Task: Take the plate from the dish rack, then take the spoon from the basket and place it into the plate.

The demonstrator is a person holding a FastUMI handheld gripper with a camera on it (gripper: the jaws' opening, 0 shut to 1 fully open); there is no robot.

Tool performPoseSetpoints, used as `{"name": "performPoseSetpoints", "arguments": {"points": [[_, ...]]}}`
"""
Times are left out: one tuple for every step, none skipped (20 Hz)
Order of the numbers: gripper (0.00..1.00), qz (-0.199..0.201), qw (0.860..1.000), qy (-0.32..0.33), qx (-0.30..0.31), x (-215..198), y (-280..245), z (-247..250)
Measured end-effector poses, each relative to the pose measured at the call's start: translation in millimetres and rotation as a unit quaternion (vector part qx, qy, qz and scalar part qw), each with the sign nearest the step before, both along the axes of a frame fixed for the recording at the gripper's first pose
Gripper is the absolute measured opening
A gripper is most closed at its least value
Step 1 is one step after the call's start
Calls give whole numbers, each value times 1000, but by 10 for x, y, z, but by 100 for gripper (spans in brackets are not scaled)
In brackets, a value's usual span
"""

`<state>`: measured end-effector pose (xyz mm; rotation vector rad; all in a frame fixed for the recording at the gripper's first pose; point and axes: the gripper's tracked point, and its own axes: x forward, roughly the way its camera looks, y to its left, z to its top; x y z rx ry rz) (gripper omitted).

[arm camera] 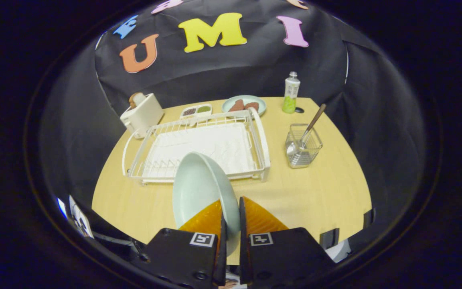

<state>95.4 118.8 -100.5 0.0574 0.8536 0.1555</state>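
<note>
Between the fingers of the gripper [231, 218] stands a pale plate [199, 188], held on edge with its rim pinched from both sides; the jaws are clamped on it, with only the rim's thickness separating them. Its hollow face turns toward the left finger, and it rises above the table [327, 188], tilted slightly. Just beyond the plate sits the white dish rack [199, 146], its tray bare. Ahead and to the right of the fingers stands a wire basket [303, 150] with the spoon [313, 122] leaning in it, handle up and slanting right. Farther beyond the rack are a second plate [244, 105] holding brown pieces, a small two-part dish [196, 110] and a toaster [142, 114] to the left. A bottle [291, 93] stands upright beyond the basket
</note>
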Motion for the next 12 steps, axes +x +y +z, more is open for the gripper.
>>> {"name": "performPoseSetpoints", "arguments": {"points": [[18, 6, 1000, 7, 12, -27, 46, -124], [18, 7, 1000, 13, 26, -47, 66, -241], [18, 5, 999, 19, 38, -56, 74, -340], [18, 2, 999, 19, 47, -58, 74, -440], [18, -4, 999, 18, 47, -41, 47, -527], [18, -11, 999, 13, 43, -40, -22, -585], [18, -17, 998, 10, 54, -12, -13, -712], [18, -19, 997, 9, 69, -32, -27, -726], [18, -22, 997, 9, 78, -56, -48, -788], [19, -25, 996, 7, 85, -78, -85, -838], [19, -27, 996, 4, 88, -77, -122, -885], [19, -29, 996, 3, 87, -69, -162, -956]]}}
